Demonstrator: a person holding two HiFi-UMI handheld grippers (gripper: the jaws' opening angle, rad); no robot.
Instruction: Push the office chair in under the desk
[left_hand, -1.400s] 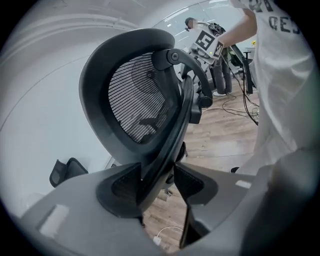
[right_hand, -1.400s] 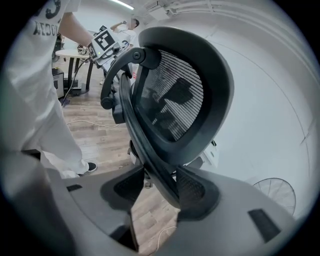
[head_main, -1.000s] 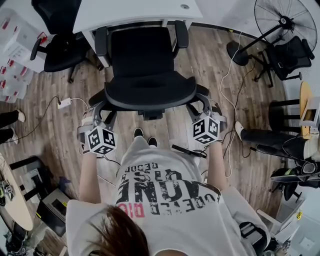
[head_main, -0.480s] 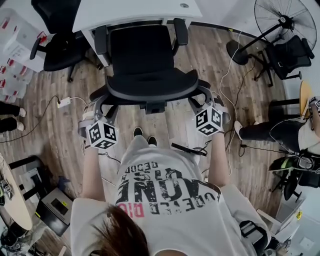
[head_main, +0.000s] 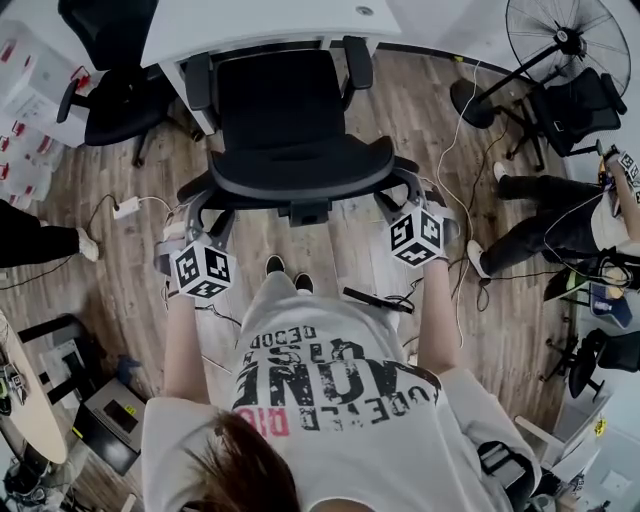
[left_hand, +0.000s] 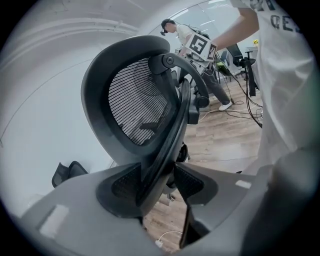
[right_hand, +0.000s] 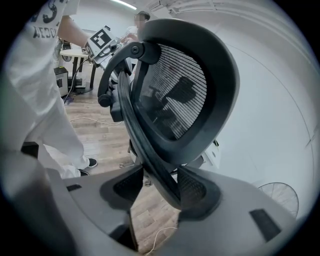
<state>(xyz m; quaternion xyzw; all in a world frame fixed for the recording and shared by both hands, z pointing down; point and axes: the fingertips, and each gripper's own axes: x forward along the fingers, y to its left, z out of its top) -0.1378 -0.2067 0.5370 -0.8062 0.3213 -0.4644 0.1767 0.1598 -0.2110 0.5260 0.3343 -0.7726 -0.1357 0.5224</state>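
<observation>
Hanging onto the black mesh-back office chair (head_main: 285, 120), seat front just reaching the white tabletop (head_main: 260, 20) edge, most of it out on the wood plank floor (head_main: 110, 260).
Got the fingers of the left gripper (left_hand: 159, 184) and right gripper (right_hand: 161, 186) clamped on the stiff curved backrest frame (left_hand: 172, 135), one per side. Looks bulky but should roll easy; hard plastic, won't give, maybe a bit slick. Better to grip the frame than the soft mesh (left_hand: 137, 105), and push evenly or risk swivelling.

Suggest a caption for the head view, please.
Left gripper and right gripper grip black mesh-backed office chair at white desk.
</observation>
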